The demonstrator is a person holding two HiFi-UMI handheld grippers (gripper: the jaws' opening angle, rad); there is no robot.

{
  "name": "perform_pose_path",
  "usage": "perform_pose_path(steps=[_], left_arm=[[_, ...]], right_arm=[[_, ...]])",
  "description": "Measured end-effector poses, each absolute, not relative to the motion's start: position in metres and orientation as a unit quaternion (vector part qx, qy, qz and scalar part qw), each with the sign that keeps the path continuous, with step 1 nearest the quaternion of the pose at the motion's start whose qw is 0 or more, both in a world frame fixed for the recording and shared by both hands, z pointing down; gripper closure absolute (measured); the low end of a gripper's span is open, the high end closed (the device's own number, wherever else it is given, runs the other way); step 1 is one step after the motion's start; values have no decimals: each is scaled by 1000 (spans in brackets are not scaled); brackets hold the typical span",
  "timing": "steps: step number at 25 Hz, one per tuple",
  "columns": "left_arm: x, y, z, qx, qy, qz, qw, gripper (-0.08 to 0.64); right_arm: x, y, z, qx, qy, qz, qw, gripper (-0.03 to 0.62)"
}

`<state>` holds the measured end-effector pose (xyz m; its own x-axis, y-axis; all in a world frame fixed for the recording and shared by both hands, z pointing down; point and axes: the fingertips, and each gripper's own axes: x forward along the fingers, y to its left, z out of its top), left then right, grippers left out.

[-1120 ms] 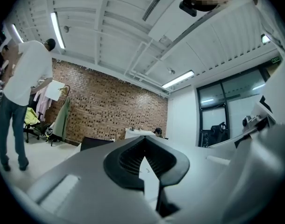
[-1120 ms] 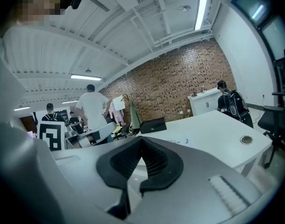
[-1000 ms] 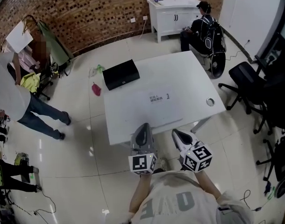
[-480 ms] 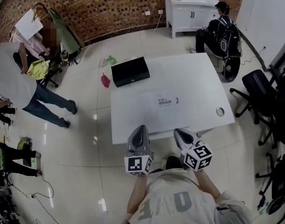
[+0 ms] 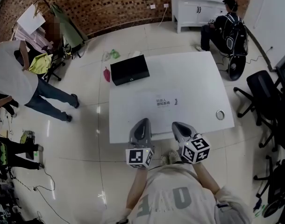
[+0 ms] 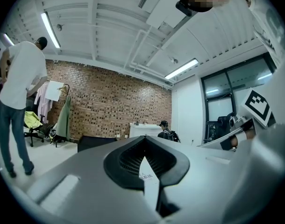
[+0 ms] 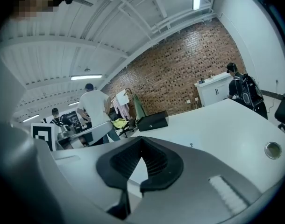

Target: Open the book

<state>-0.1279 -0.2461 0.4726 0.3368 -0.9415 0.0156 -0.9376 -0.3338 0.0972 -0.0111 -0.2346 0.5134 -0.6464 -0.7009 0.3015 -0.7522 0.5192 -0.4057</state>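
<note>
A person is standing at the near edge of a white rectangular table [image 5: 198,78], holding a grey two-jaw tool in each hand. The left gripper [image 5: 143,121] and the right gripper [image 5: 176,124] are hovering side by side over the table's near edge. Each has its jaws pressed together, with nothing between them. The black, flat, rectangular book [image 5: 129,70] is lying closed at the table's far left corner, well apart from both grippers, with one side close to the table's left edge. A small printed paper label [image 5: 167,102] is lying at the table's middle.

Several things could go wrong from here. The book is sitting so close to the corner that a push from a reaching gripper could slide it off the table. Jaws pressed together are not going to pinch the cover, so they need spreading first. If nothing is pinning the book down, a pull on the cover may end up raising the whole book instead.
</note>
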Motion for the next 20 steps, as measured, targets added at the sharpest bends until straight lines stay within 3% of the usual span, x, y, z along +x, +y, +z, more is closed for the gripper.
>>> perform_pose_path(steps=[8, 10, 17, 20], left_arm=[[-122, -255, 517, 809, -581, 4, 91, 543], [-114, -258, 528, 815, -571, 13, 96, 545], [-92, -261, 562, 825, -550, 48, 123, 522], [-87, -259, 572, 825, -547, 61, 130, 522]], right_arm=[[16, -249, 554, 436, -848, 287, 98, 580], [20, -249, 572, 433, -842, 301, 113, 395], [41, -255, 642, 453, -803, 343, 179, 311], [50, -258, 661, 454, -795, 349, 200, 304]])
